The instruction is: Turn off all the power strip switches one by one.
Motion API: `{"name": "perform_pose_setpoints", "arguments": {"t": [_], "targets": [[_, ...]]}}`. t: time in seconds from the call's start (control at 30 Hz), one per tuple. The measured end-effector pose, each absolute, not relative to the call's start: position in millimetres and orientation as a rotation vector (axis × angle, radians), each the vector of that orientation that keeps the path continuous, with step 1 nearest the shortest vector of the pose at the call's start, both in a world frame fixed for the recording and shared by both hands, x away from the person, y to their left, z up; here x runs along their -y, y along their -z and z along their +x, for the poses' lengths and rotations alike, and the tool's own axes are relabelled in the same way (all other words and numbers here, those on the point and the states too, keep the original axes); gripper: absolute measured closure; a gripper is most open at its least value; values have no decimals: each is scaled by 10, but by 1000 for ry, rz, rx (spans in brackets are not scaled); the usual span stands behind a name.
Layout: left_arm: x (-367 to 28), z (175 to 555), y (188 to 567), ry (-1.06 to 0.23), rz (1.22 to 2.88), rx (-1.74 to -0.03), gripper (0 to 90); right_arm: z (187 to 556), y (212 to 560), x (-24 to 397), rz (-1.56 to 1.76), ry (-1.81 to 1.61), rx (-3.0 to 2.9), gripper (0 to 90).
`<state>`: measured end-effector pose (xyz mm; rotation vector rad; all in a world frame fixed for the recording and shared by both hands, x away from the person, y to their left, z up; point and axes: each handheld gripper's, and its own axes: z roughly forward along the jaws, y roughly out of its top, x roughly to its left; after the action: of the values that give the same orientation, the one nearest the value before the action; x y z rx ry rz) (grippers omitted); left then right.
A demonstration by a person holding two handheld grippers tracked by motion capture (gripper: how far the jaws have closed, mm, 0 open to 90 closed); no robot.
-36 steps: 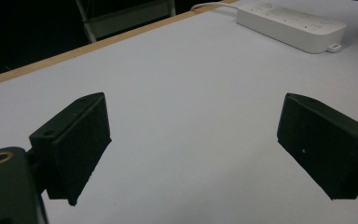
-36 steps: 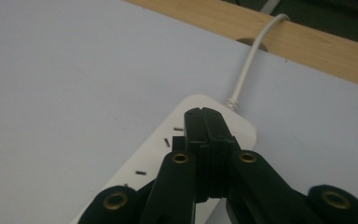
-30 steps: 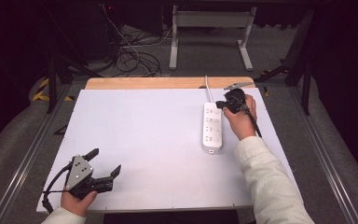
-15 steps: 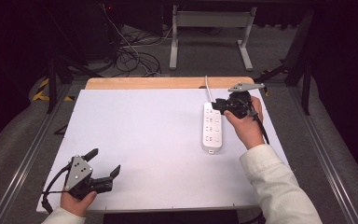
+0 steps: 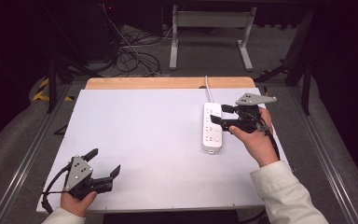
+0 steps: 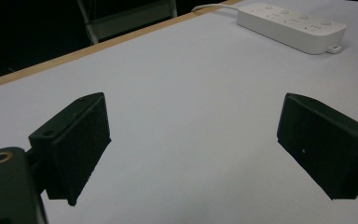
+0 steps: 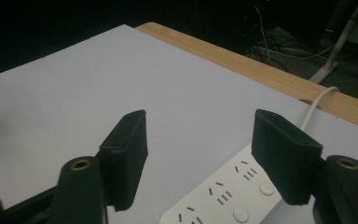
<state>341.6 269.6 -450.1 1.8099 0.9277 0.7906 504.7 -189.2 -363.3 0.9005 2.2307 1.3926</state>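
Covering most of the scene, white desk w/ wood strip at far edge. White power strip lies flat on desk's right side, cord running off far edge. Right hand-held gripper hovers over strip's far end, jaws spread, nothing btwn them. Left hand-held gripper at near-left corner, jaws wide apart, released.
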Motion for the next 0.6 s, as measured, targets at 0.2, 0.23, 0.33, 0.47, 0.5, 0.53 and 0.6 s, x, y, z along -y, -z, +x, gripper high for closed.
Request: {"name": "perform_pose_setpoints", "arguments": {"t": [0.2, 0.23, 0.33, 0.47, 0.5, 0.53, 0.6], "targets": [[-2694, 3414, 4500, -792, 1806, -928, 100, 4841, 3700, 1953, 864, -1494, -2210, 260], [-2693, 3412, 4500, -790, 1806, -928, 100, 4808, 3718, 1964, 855, -1514, -2206, 242], [-2693, 3411, 4499, -788, 1811, -926, 100, 4703, 3791, 2001, 838, -1557, -2172, 214], [-2688, 3407, 4497, -785, 1808, -924, 100, 4581, 3876, 2059, 814, -1620, -2164, 194], [-2687, 3406, 4496, -785, 1808, -924, 100, 4551, 3902, 2071, 803, -1627, -2163, 185], [-2685, 3404, 4495, -784, 1808, -925, 100, 4520, 3928, 2080, 796, -1636, -2167, 180], [-2682, 3401, 4495, -784, 1806, -925, 99, 4463, 3983, 2098, 785, -1651, -2169, 173]]}}
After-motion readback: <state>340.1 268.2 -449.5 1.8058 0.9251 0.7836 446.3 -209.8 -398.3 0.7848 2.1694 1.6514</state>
